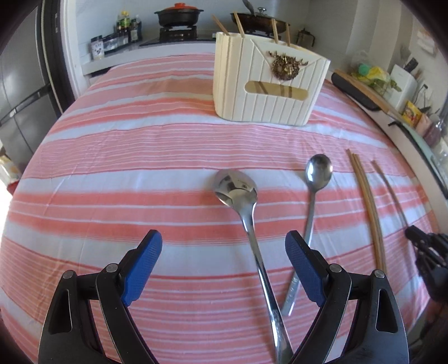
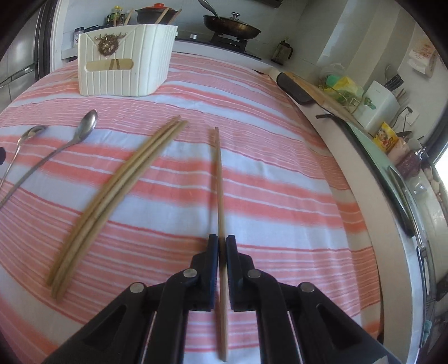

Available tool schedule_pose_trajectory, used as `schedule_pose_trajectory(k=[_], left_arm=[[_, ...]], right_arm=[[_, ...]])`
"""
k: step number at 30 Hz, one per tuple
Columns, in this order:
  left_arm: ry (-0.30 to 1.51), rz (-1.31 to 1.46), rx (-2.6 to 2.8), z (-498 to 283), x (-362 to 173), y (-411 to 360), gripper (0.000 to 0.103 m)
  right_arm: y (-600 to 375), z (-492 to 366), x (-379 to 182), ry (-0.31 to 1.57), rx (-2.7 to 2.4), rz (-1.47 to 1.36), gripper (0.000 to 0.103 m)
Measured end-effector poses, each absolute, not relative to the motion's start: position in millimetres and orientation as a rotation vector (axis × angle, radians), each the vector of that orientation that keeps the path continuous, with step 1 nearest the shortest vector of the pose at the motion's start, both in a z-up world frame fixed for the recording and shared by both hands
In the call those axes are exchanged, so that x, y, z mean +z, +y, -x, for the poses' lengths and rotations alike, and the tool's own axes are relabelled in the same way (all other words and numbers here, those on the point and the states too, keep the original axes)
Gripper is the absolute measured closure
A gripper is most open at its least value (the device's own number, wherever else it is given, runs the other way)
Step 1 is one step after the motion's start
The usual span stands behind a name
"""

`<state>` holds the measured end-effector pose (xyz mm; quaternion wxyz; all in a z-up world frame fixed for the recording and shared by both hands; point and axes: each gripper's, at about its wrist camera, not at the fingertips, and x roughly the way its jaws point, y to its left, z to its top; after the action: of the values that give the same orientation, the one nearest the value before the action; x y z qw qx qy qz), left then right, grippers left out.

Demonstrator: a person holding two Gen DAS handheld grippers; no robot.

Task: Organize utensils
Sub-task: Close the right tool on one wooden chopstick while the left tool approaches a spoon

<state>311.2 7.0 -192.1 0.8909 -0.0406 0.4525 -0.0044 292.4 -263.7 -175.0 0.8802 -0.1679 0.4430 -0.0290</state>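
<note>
My right gripper [image 2: 222,242] is shut on a single wooden chopstick [image 2: 219,179] that runs forward over the striped cloth. To its left lie three more chopsticks [image 2: 112,196] in a bundle and two metal spoons [image 2: 84,130]. My left gripper [image 1: 224,243] stands open above the cloth, its blue pads [image 1: 145,266] either side of the larger spoon's handle [image 1: 253,240] without touching it. The smaller spoon [image 1: 317,170] lies just to the right of it. The cream utensil holder [image 1: 266,81] stands at the far side with several chopsticks upright in it.
A striped cloth [image 1: 126,156] covers the table. Behind it is a stove with a black pot [image 1: 179,15] and a lidded pan [image 2: 232,26]. A counter on the right carries a cutting board [image 2: 296,86], a knife block [image 2: 378,103] and packets.
</note>
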Motion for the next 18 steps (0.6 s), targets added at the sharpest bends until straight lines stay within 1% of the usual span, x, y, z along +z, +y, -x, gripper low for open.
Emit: schedule_pose_trajectory(k=[4, 9, 18], left_arm=[[0.960, 0.014, 0.045, -313.3, -206.2, 4.2, 0.013], [0.955, 0.024, 0.073, -301.8, -202.7, 23.4, 0.012], [0.962, 0.041, 0.103, -289.0, -200.0, 46.8, 0.012]], right_arm=[[-288.1, -278.7, -175.8, 0.921, -0.100, 0.333, 0.097], [-313.0, -267.5, -174.5, 0.923, -0.122, 0.273, 0.097], [-315.8, -262.2, -175.0, 0.906, -0.125, 0.234, 0.097]])
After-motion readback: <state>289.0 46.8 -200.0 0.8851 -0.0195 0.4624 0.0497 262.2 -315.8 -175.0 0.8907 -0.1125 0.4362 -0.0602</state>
